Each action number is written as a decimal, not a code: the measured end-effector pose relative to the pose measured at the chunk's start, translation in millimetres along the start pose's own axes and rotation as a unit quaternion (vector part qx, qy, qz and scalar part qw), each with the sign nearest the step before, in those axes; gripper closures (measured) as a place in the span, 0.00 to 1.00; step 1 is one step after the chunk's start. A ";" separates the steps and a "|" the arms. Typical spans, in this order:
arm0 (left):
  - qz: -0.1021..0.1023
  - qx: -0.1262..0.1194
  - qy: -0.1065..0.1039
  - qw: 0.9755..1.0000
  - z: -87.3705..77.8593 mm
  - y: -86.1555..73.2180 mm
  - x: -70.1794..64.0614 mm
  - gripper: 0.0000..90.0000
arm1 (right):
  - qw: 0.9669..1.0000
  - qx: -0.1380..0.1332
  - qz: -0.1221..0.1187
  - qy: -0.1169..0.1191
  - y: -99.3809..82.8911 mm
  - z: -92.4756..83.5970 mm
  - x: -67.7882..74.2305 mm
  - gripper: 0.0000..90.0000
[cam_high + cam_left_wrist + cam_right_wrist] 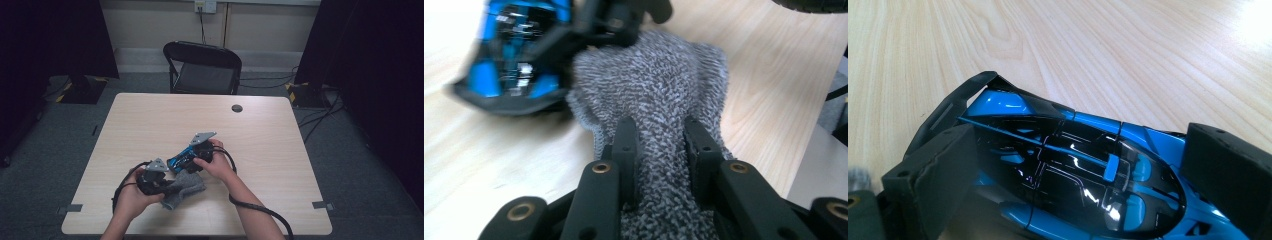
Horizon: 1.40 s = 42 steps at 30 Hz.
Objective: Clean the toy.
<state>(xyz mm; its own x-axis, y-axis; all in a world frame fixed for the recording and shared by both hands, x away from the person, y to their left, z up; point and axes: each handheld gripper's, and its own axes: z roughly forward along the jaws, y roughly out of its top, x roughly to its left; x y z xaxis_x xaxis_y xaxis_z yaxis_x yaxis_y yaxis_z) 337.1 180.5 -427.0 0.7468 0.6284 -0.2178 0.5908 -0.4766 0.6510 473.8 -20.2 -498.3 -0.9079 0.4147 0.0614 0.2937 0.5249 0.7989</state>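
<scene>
A blue and black toy car (180,160) sits between the pads of my right gripper (194,159), just above the wooden table (150,115). In the right gripper view the car (1073,170) lies lengthwise between the two black pads, and my right gripper (1078,160) is shut on it. A grey knitted cloth (189,186) lies below the car. My left gripper (169,188) is shut on one end of it. The left gripper view has its jaws (659,127) pinching the cloth (659,75), which reaches up to the car (514,50).
A black folding chair (202,67) stands behind the table's far edge. A round cable hole (237,108) is set in the tabletop at the back. Tape marks (320,204) sit near the front corners. Dark curtains hang at both sides.
</scene>
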 end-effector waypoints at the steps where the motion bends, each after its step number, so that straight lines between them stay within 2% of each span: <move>1: 0.000 0.000 0.000 1.000 0.0 0.0 0.0 0.80 | 1.000 0.000 0.000 0.000 0.0 0.0 0.0 0.02; 5: -0.013 -0.017 0.024 0.999 -18.5 -1.5 14.6 0.79 | 1.000 -0.002 0.001 0.000 -0.4 -0.1 -0.1 0.02; 6: -0.026 -0.028 0.035 0.999 -26.7 -2.2 22.3 0.80 | 1.000 -0.002 0.000 0.000 -0.4 -0.2 -0.2 0.02; 7: -0.030 -0.035 0.040 0.998 -30.7 -2.2 25.9 0.80 | 1.000 0.001 -0.001 0.001 0.3 -0.3 -0.1 0.02; 9: -0.031 -0.042 0.048 0.998 -34.0 -1.7 29.2 0.80 | 1.000 0.004 -0.001 0.000 1.1 -0.1 -0.3 0.02; 12: -0.040 -0.072 0.073 0.994 -42.5 3.4 42.1 0.80 | 1.000 0.006 -0.002 0.000 1.8 -0.1 -0.8 0.02; 13: -0.040 -0.072 0.073 0.994 -42.5 3.4 42.1 0.80 | 1.000 0.006 -0.002 0.000 1.8 -0.1 -0.8 0.02; 14: -0.045 -0.087 0.089 0.991 -43.5 7.4 50.2 0.80 | 1.000 0.003 -0.002 -0.001 1.0 -0.2 -0.2 0.02; 17: -0.056 -0.107 0.101 0.988 -38.9 16.0 63.0 0.80 | 1.000 -0.007 -0.002 -0.003 -1.5 -0.4 0.5 0.02; 20: -0.060 -0.109 0.109 0.986 -32.8 22.8 72.7 0.80 | 1.000 -0.014 -0.001 -0.003 -3.3 -0.4 0.9 0.01; 21: -0.065 -0.112 0.115 0.985 -28.6 26.2 77.6 0.80 | 1.000 -0.020 -0.002 -0.005 -4.6 -0.4 0.9 0.01; 23: -0.069 -0.104 0.127 0.984 -12.9 36.8 93.6 0.80 | 1.000 -0.026 0.001 -0.010 -6.5 -1.2 1.9 0.01; 24: -0.069 -0.100 0.128 0.984 -6.6 40.1 99.0 0.80 | 1.000 -0.026 0.001 -0.010 -6.7 -1.5 2.0 0.01; 25: -0.069 -0.100 0.128 0.984 -6.6 40.1 99.0 0.80 | 1.000 -0.026 0.002 -0.010 -6.9 -1.8 1.7 0.01; 26: -0.070 -0.093 0.128 0.985 5.4 46.4 110.1 0.80 | 1.000 -0.026 0.003 -0.010 -7.1 -2.2 1.5 0.02; 28: -0.058 -0.085 0.129 0.986 17.0 53.3 118.8 0.80 | 1.000 -0.026 0.003 -0.010 -7.2 -2.3 0.6 0.01; 30: -0.056 -0.074 0.126 0.988 28.0 60.1 126.0 0.80 | 1.000 -0.025 0.003 -0.008 -7.2 -2.3 -0.2 0.01; 32: -0.037 -0.062 0.126 0.989 40.2 66.6 131.4 0.80 | 1.000 -0.025 0.003 -0.005 -7.0 -2.1 -1.0 0.01; 33: -0.037 -0.062 0.126 0.989 40.2 66.6 131.4 0.80 | 1.000 -0.025 0.003 -0.005 -7.0 -2.1 -1.0 0.01; 34: -0.035 -0.059 0.118 0.991 51.9 71.6 135.7 0.80 | 1.000 -0.023 0.003 -0.001 -6.7 -1.6 -2.0 0.01; 35: -0.035 -0.059 0.118 0.991 51.9 71.6 135.7 0.79 | 1.000 -0.023 0.003 -0.001 -6.7 -1.6 -2.0 0.01; 36: -0.032 -0.048 0.115 0.992 64.3 74.4 137.6 0.79 | 1.000 -0.021 0.007 0.001 -6.5 -1.3 -2.8 0.01; 37: -0.037 -0.050 0.112 0.992 71.3 74.4 137.0 0.79 | 1.000 -0.021 0.007 0.001 -6.5 -1.3 -2.5 0.01; 38: -0.033 -0.039 0.110 0.993 77.1 74.3 136.6 0.79 | 1.000 -0.022 0.007 0.001 -6.5 -1.3 -2.2 0.01; 40: -0.022 -0.035 0.109 0.993 88.0 72.5 135.6 0.75 | 1.000 -0.022 0.008 -0.002 -6.6 -1.4 -1.7 0.01; 41: -0.022 -0.035 0.109 0.993 88.0 72.5 135.6 0.72 | 1.000 -0.022 0.009 -0.003 -6.7 -1.4 -1.4 0.01; 42: -0.016 -0.034 0.110 0.993 96.4 69.9 134.8 0.67 | 1.000 -0.021 0.009 -0.003 -6.7 -1.4 -1.5 0.01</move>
<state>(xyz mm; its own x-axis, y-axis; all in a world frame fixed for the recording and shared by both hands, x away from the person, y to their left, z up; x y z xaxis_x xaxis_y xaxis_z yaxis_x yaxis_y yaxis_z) 508.5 172.5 -480.9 0.6390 0.7651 -0.0795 0.5850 -0.4162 0.6961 472.8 -25.3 -502.9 -0.9009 0.4279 0.0731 0.2971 0.4849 0.8225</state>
